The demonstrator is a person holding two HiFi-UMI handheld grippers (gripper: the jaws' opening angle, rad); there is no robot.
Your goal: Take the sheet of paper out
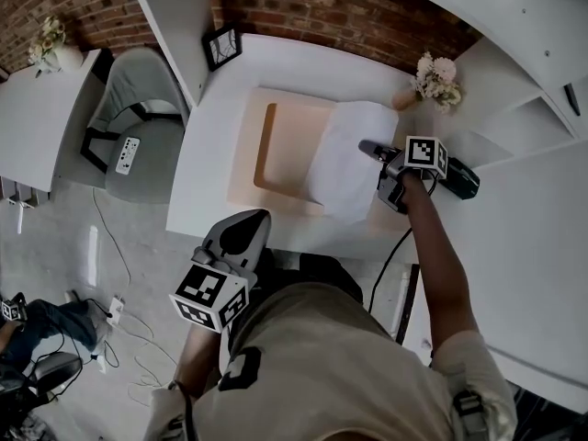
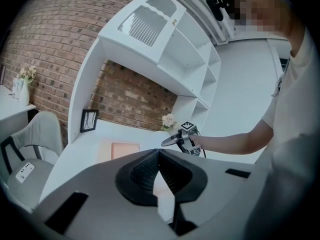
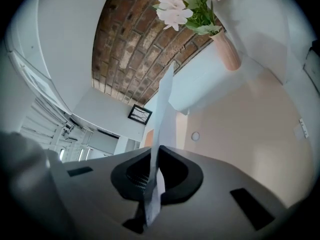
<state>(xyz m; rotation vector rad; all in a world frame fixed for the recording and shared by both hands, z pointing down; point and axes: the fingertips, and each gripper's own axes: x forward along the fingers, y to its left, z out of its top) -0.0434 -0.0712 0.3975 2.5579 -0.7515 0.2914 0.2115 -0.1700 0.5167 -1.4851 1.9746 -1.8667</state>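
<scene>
Distance is what marks the left side. The left claw (image 1: pixel 250 223) hangs off the near edge of the counter (image 1: pixel 211 182), at about 7 o'clock from the peach tray (image 1: pixel 248 118) and well apart from it. Its jaws are closed tip to tip with nothing between them.

Next to the right is the tray, lying flat on the counter with its recessed middle bare on the left half. The sheet of paper (image 1: pixel 344 159) covers the tray's right part, its long axis running roughly 12 to 6 o'clock and its near end hanging past the tray's near rim.

The right claw (image 1: pixel 366 145) is closed on the sheet at its right edge, about halfway along. From that claw the paper spreads toward 9 o'clock, so pulling it out looks like a draw toward 3 o'clock, and that job falls to the right hand. A vase of flowers (image 1: pixel 434 81) stands near, at about 1 o'clock from this claw.

The right gripper view shows the sheet only edge-on. Whether its left margin lies loose on the tray or is tucked into it cannot be made out. The claw also hides the pinched edge in the head view.
</scene>
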